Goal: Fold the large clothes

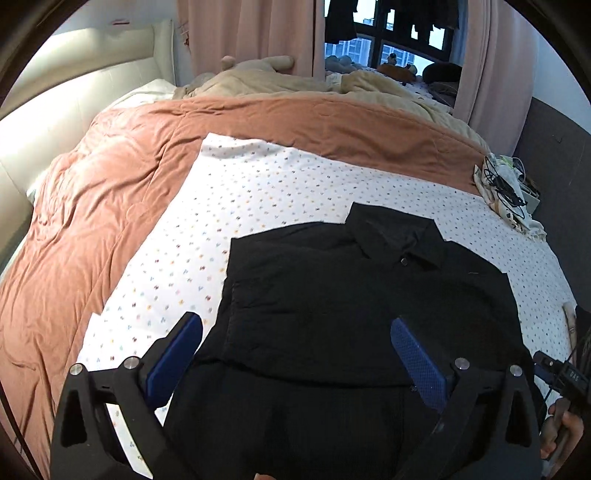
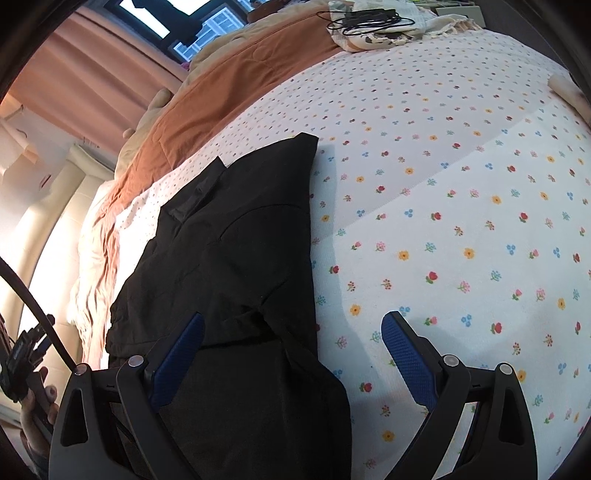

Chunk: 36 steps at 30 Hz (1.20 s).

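Black shirt (image 1: 332,295), no legible label.

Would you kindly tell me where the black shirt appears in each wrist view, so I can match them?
Left wrist view: black shirt fills lower centre, collar at top.
Right wrist view: black shirt runs up the lower left, collar farthest away.
Shared landmark: the tangle of black cables at the bed's far edge.

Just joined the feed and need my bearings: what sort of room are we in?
Most likely a bedroom. The black shirt lies on a bed with a floral sheet, an orange quilt and a padded headboard; pink curtains frame a window.
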Each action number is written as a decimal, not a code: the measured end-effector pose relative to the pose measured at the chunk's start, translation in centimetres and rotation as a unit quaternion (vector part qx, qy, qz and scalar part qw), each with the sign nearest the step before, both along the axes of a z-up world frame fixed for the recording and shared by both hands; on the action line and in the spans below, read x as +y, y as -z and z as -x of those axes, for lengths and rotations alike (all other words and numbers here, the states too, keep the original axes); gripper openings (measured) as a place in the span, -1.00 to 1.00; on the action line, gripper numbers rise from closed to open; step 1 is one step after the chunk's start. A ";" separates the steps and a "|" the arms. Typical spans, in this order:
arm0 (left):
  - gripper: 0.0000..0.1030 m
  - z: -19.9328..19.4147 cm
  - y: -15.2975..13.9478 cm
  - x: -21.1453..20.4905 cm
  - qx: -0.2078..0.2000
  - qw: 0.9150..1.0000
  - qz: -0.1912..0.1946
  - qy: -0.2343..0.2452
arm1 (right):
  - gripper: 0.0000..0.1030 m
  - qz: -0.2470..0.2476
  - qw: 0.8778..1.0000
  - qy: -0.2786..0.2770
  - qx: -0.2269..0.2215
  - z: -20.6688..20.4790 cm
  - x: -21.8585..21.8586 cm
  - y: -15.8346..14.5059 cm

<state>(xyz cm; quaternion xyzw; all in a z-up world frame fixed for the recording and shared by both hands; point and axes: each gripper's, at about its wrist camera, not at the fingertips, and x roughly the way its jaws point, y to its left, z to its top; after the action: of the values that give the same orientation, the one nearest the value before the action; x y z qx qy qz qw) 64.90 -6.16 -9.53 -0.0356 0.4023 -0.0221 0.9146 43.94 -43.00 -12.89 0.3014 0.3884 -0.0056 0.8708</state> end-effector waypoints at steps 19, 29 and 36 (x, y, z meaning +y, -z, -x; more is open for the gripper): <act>1.00 12.4 -2.9 5.1 -0.040 0.998 0.047 -0.001 | 0.87 0.085 0.995 0.020 -0.042 8.1 2.2 -5.5; 1.00 22.5 -6.5 6.0 -0.115 0.992 0.052 0.025 | 0.87 0.101 0.989 0.028 -0.106 18.9 3.3 -8.9; 1.00 28.4 -7.5 7.7 -0.151 0.986 0.072 0.010 | 0.87 0.095 0.988 0.029 -0.122 26.1 4.4 -8.2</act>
<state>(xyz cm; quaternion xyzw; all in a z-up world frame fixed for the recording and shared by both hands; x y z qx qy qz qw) 36.50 1.56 -2.07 -0.0941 0.2575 -0.0651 0.9595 17.83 -38.62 -4.68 0.2269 0.2680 -0.0307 0.9358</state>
